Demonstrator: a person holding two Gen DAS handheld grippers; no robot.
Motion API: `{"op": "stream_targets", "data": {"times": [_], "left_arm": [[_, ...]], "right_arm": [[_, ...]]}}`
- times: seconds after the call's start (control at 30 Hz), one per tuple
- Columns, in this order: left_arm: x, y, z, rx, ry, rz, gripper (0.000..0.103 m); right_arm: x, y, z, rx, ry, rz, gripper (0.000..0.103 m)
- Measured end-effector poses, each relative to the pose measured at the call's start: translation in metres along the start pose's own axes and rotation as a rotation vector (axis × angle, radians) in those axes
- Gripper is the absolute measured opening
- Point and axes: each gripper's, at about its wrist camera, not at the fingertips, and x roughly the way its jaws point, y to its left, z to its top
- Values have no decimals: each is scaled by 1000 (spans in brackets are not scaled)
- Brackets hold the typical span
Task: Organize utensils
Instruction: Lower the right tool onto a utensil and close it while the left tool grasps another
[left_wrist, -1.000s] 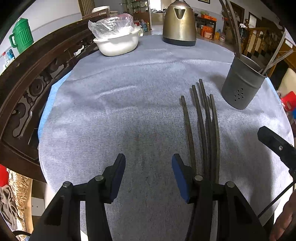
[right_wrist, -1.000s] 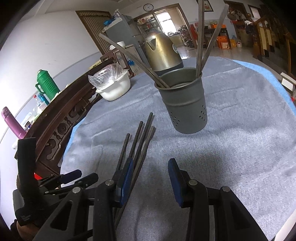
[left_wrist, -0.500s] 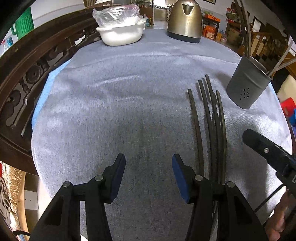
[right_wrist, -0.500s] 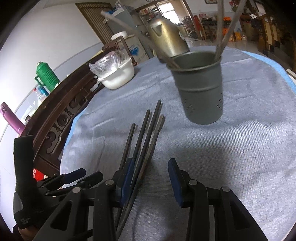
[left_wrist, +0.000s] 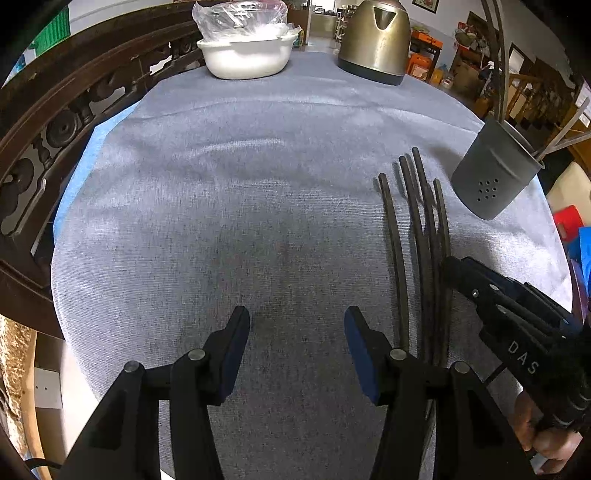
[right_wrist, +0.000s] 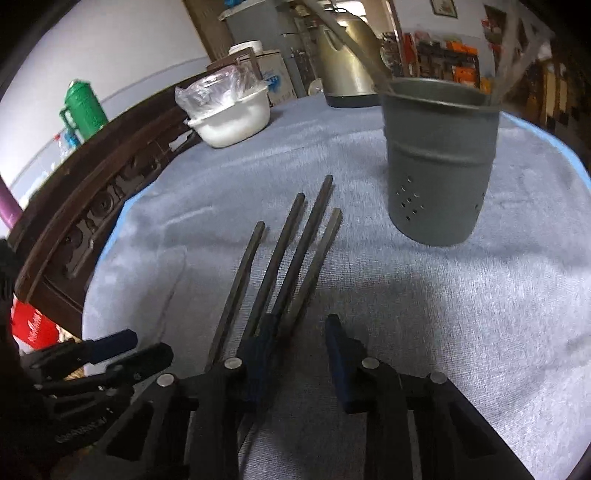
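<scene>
Right gripper (right_wrist: 297, 345) low over four dark chopsticks (right_wrist: 295, 251) on the grey-clothed round worktop (right_wrist: 461, 314).

The dark square-ended chopsticks lie fanned on the cloth, running away from the right gripper toward the grey perforated metal utensil cup (right_wrist: 439, 162), which stands ahead and to the right of it with a few pale sticks leaning inside. Its jaws have just been closing; the rightmost chopstick passes into the gap by the left blue pad, but a clear space remains to the other pad, so nothing is clamped. The left gripper (left_wrist: 297, 352) hangs open over bare cloth, empty, with the chopsticks just to its right. Beyond it stand a white bowl holding a clear plastic bag (left_wrist: 247, 55) and a brass-coloured kettle (left_wrist: 375, 38).
</scene>
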Motion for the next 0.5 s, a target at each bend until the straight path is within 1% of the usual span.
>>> {"op": "stream_targets", "data": {"times": [0.07, 0.13, 0.17, 0.33, 0.43, 0.5], "left_arm": [[0, -1, -1, -3, 4, -9, 55], [-1, -3, 0, -4, 10, -24, 55], [0, -5, 1, -3, 12, -29, 55], [3, -9, 6, -4, 34, -76, 56], [7, -13, 8, -6, 49, -95, 56], [7, -15, 11, -3, 51, -108, 56]], "right_arm": [[0, 1, 0, -24, 1, -10, 29], [0, 2, 1, -58, 14, -39, 29], [0, 2, 1, -59, 25, -40, 27], [-2, -6, -1, -42, 42, -50, 26], [-2, -10, 2, -6, 60, -27, 26], [-2, -10, 3, -11, 71, -29, 26]]}}
